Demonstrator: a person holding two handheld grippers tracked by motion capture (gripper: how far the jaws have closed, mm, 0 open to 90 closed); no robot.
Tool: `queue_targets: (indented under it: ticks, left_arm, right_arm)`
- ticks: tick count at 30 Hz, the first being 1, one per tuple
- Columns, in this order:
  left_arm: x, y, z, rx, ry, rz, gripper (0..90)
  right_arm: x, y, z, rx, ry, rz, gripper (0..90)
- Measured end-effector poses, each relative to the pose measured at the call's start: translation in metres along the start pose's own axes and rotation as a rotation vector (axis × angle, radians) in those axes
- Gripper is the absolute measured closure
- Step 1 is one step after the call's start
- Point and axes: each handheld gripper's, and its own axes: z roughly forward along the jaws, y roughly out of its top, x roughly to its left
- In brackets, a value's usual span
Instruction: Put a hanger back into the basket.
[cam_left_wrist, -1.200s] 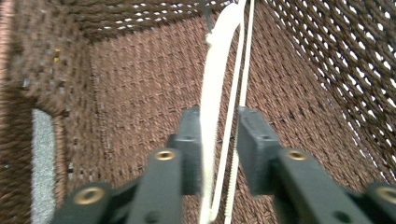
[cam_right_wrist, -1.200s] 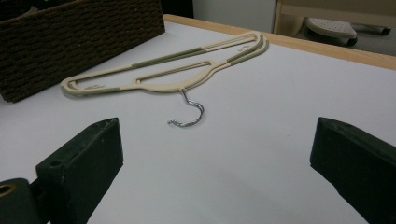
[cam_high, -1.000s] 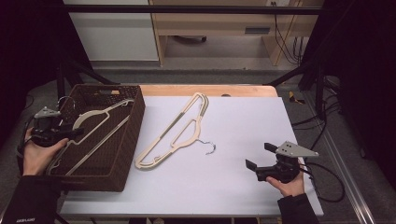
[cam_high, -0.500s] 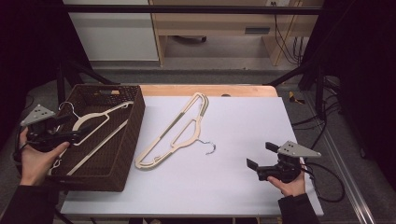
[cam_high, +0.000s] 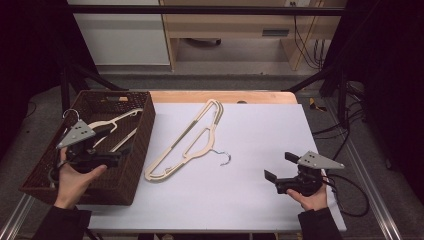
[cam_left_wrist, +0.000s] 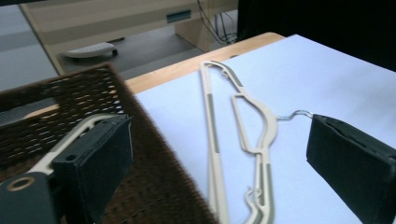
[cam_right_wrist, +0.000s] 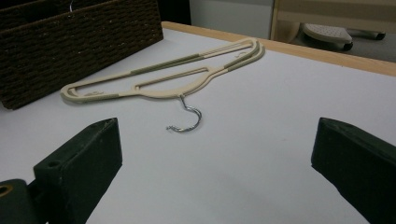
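Hiding part of the basket's hanger (cam_left_wrist: 70, 137), both tongs (cam_left_wrist: 219, 158) (cam_right_wrist: 215, 172) stand apart, empty.

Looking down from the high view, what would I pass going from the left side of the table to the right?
Left claw over the dark woven basket → cream hanger lying on the white table → its metal hook → right claw.

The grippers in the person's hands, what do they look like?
Each is a black tool with two blocky black jaws and a grey three-cornered plate on top. The left gripper and the right gripper match. A black cable trails from the right one. The person wears dark sleeves.
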Motion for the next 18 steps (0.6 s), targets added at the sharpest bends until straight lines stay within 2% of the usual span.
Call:
queue_targets:
  ticks: [5, 9, 16, 18]
  left_arm:
    - [-0.020, 0.005, 0.016, 0.023, -0.045, 0.039, 5.7]
    - [-0.034, 0.006, 0.030, 0.040, -0.083, 0.044, 5.6]
    - [-0.059, 0.005, 0.057, 0.104, -0.140, 0.080, 6.1]
    - [-0.066, 0.004, 0.069, 0.139, -0.153, 0.095, 6.8]
  right_arm:
    - [0.000, 0.001, 0.000, -0.002, 0.003, 0.003, 1.9]
    - [0.000, 0.001, -0.001, -0.007, 0.001, 0.003, 1.8]
    - [0.001, 0.001, -0.001, -0.001, 0.001, -0.001, 1.6]
    - [0.001, 0.001, -0.001, -0.005, 0.004, -0.001, 1.6]
